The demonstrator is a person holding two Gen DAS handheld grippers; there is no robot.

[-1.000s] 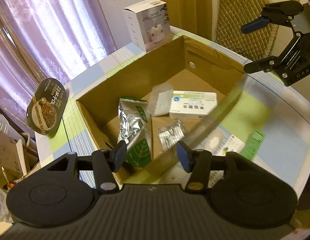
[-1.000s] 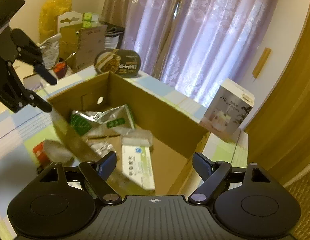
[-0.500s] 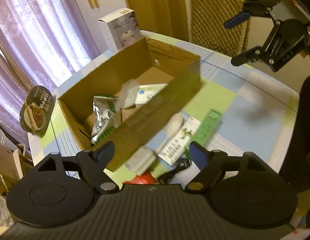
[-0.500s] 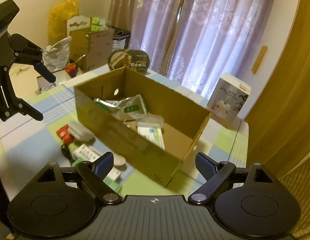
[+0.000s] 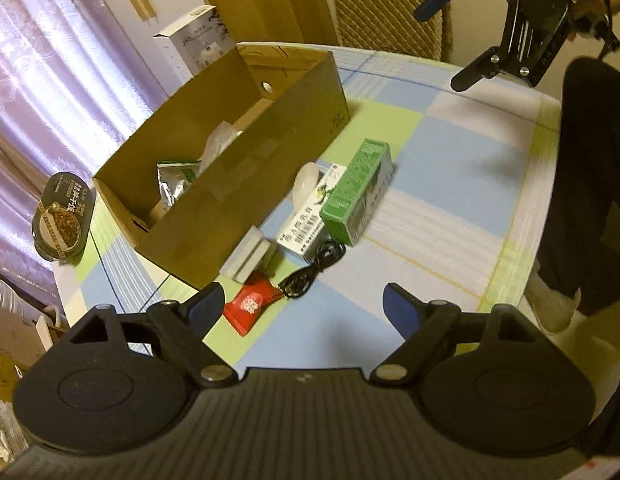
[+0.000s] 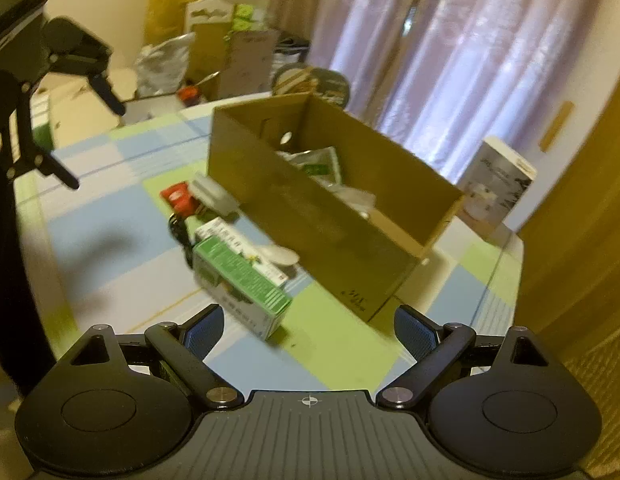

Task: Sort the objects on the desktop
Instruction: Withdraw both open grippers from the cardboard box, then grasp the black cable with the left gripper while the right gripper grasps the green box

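An open cardboard box (image 5: 246, 184) (image 6: 330, 216) stands on the checked table and holds foil packets (image 5: 174, 180) (image 6: 318, 164). Along its near wall lie a green carton (image 5: 358, 192) (image 6: 242, 276), a white printed carton (image 5: 306, 224) (image 6: 226, 236), a white spoon (image 5: 304, 182) (image 6: 282, 256), a grey block (image 5: 248, 254) (image 6: 212, 196), a black cable (image 5: 314, 264) (image 6: 180, 228) and a red sachet (image 5: 252, 306) (image 6: 176, 196). My left gripper (image 5: 304, 306) is open above the table, near the sachet, holding nothing. My right gripper (image 6: 308, 326) is open and empty, just short of the green carton.
A dark noodle bowl (image 5: 62, 220) (image 6: 322, 82) leans at the table's far edge. A white product box (image 5: 194, 44) (image 6: 496, 182) stands beyond the cardboard box. Bags and cartons (image 6: 214, 48) crowd behind the table. A person's dark trouser leg (image 5: 590, 180) is at the table's edge.
Both grippers have drawn back and away from above the box, and their jaws stand wider apart. The items on the table beside the box have come into view.
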